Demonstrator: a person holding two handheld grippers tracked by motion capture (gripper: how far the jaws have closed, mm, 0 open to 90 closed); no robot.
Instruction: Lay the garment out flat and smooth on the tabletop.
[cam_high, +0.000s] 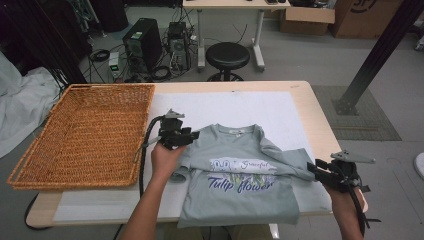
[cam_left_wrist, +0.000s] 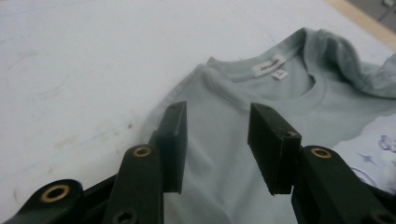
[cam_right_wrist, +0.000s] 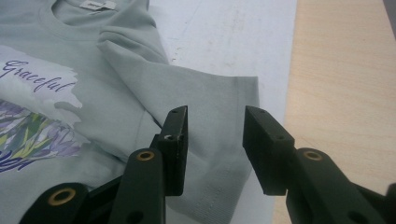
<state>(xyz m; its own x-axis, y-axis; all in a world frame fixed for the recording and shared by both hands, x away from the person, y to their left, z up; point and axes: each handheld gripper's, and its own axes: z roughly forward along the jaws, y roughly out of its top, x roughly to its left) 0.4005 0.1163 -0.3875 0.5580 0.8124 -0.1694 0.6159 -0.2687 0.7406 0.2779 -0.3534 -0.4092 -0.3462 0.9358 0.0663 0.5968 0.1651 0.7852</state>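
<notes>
Both tools — left tool (cam_high: 192, 134) at the T-shirt's (cam_high: 240, 200) shoulder, right tool (cam_high: 312, 168) beside its sleeve (cam_right_wrist: 205, 116) — hovered open, empty; folding neatly called for gripping matching edges evenly.

We see a soft, matt grey-green cotton-like T-shirt (cam_high: 235, 172) with a smooth printed graphic, lying on a smooth white mat (cam_high: 225, 105) over a pale wood-grain table (cam_high: 320, 120). At the left sits a rough woven wicker basket (cam_high: 85, 135). Both the left gripper (cam_left_wrist: 219, 144) and right gripper (cam_right_wrist: 217, 147) are matt black plastic with brass-coloured rivets.
</notes>
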